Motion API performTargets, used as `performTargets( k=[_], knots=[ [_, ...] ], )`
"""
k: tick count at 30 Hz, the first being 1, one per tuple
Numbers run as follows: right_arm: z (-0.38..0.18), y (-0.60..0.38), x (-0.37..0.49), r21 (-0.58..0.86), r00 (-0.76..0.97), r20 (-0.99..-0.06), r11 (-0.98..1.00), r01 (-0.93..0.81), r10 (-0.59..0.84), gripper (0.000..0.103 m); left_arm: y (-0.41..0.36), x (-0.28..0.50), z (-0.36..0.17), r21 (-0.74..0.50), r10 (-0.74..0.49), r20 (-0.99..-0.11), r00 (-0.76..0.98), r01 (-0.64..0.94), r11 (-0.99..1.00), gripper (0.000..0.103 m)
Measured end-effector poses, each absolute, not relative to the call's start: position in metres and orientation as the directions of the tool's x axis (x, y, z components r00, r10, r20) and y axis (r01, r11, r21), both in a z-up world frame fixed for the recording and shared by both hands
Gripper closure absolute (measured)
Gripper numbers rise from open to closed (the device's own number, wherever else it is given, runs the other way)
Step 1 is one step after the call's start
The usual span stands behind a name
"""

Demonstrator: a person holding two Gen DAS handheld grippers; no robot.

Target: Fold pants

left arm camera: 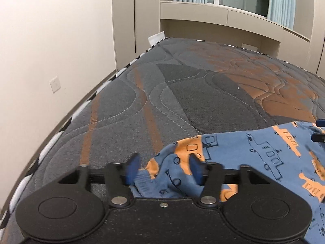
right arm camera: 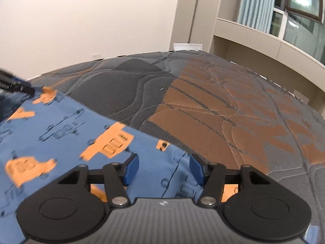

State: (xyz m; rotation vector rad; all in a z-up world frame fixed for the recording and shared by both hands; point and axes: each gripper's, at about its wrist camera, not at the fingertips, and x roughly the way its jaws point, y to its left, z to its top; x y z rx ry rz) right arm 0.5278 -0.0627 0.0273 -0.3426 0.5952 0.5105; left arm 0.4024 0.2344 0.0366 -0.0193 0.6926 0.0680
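Blue pants (left arm camera: 254, 152) between wide-spread left gripper (left arm camera: 163, 167) and right gripper (right arm camera: 164, 169) jaws.

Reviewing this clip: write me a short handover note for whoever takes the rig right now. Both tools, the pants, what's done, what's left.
Left tool: jaws apart, straddling a bunched cuff end of the pants; fabric lies between the fingers but is not pinched.
Right tool: jaws apart over the flat far edge of the pants, not pinched either.
Pants: blue with orange vehicle print, lying on the quilted mattress, mostly spread; the left end is crumpled.
Done: pants laid out, both tools positioned at the edge.
Left: close both tools on the fabric, then probably lift and fold. No finished fold is visible yet.
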Motion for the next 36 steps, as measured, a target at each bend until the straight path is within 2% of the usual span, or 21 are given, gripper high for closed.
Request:
performTargets(
  k=[1,7,11,16,23,30,34,36],
  knots=[
    [0.029,-0.063,0.522,-0.157,0.707,-0.610,0.819,-0.552,0.359,0.035,0.231,0.397,0.039,0.015,0.066,-0.637,0.768,-0.073,0.997,0.033],
    [0.040,-0.056,0.450,-0.148,0.680,-0.578,0.762,-0.630,0.450,0.026,0.208,0.342,0.056,0.027,0.016,-0.607,0.794,0.000,1.000,0.024],
    [0.038,-0.012,0.409,-0.139,0.608,-0.587,0.673,-0.727,0.535,0.023,0.210,0.318,0.065,-0.003,-0.001,-0.609,0.793,-0.002,1.000,0.019],
    [0.027,0.062,0.384,-0.119,0.530,-0.602,0.589,-0.799,0.597,0.023,0.220,0.295,0.082,0.020,0.039,-0.580,0.814,-0.034,0.999,0.007],
    [0.038,0.130,0.342,-0.141,0.470,-0.505,0.468,-0.872,0.724,0.023,0.245,0.279,0.099,0.040,0.111,-0.540,0.834,-0.106,0.994,0.005],
    [0.020,0.136,0.308,-0.149,0.329,-0.578,0.300,-0.942,0.747,0.019,0.251,0.289,0.087,0.040,0.115,-0.556,0.823,-0.112,0.993,0.003],
    [0.028,0.077,0.314,-0.165,0.374,-0.567,0.344,-0.924,0.734,0.005,0.242,0.310,0.069,0.067,0.089,-0.587,0.805,-0.061,0.996,0.002],
    [0.035,0.046,0.329,-0.185,0.436,-0.557,0.406,-0.895,0.707,0.003,0.239,0.326,0.061,0.076,0.081,-0.606,0.791,-0.044,0.996,0.002]
  ],
)
